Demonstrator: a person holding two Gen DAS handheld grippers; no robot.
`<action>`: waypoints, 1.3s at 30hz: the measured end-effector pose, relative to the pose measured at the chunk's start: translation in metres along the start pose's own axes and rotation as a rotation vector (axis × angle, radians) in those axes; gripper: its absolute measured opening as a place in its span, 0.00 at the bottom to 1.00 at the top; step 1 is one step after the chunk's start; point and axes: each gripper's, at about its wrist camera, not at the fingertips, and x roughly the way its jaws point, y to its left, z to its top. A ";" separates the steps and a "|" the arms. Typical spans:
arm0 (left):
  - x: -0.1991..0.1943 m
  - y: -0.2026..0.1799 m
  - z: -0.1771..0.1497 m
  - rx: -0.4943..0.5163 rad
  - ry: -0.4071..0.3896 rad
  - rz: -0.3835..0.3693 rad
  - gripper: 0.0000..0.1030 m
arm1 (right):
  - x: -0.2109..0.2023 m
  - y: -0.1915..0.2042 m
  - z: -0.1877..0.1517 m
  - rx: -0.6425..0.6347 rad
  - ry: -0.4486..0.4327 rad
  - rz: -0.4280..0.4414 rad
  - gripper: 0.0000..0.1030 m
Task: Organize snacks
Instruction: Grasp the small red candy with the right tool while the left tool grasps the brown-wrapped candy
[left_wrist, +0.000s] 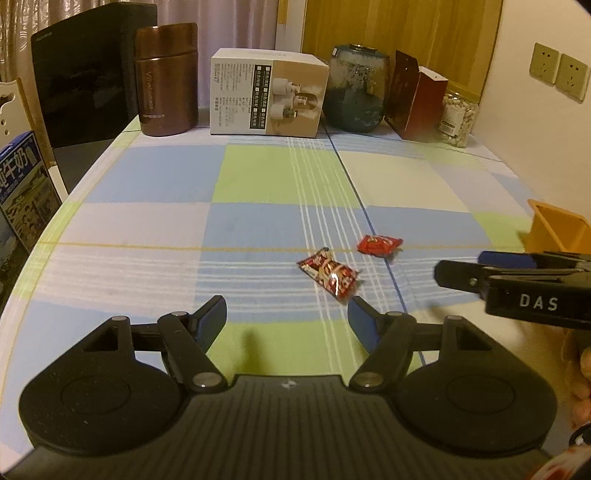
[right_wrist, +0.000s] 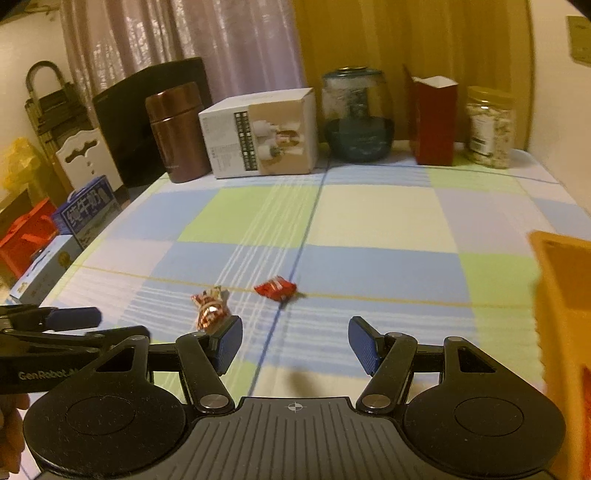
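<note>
Two small snack packets lie on the checked tablecloth. A red and white packet (left_wrist: 328, 275) (right_wrist: 209, 310) lies just ahead of my left gripper (left_wrist: 287, 321), which is open and empty. A plain red packet (left_wrist: 379, 245) (right_wrist: 275, 288) lies a little farther on. My right gripper (right_wrist: 295, 341) is open and empty, with both packets ahead and to its left. It also shows in the left wrist view (left_wrist: 458, 267), coming in from the right. An orange container (left_wrist: 557, 230) (right_wrist: 561, 295) stands at the right edge.
Along the table's far edge stand a copper flask (left_wrist: 166, 79), a white box (left_wrist: 267, 92), a dark glass jar (left_wrist: 356, 88), a red carton (left_wrist: 415, 98) and a jar of nuts (left_wrist: 458, 118). Milk boxes (left_wrist: 26, 184) sit off the left edge.
</note>
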 end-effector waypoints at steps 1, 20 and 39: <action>0.005 0.000 0.001 -0.001 0.002 -0.001 0.67 | 0.007 0.000 0.001 -0.006 0.000 0.007 0.63; 0.040 0.020 0.013 -0.046 0.019 -0.012 0.67 | 0.088 0.008 0.010 -0.206 -0.019 0.046 0.29; 0.066 -0.024 0.013 -0.010 0.004 -0.135 0.40 | 0.033 -0.036 0.022 0.024 -0.021 -0.108 0.20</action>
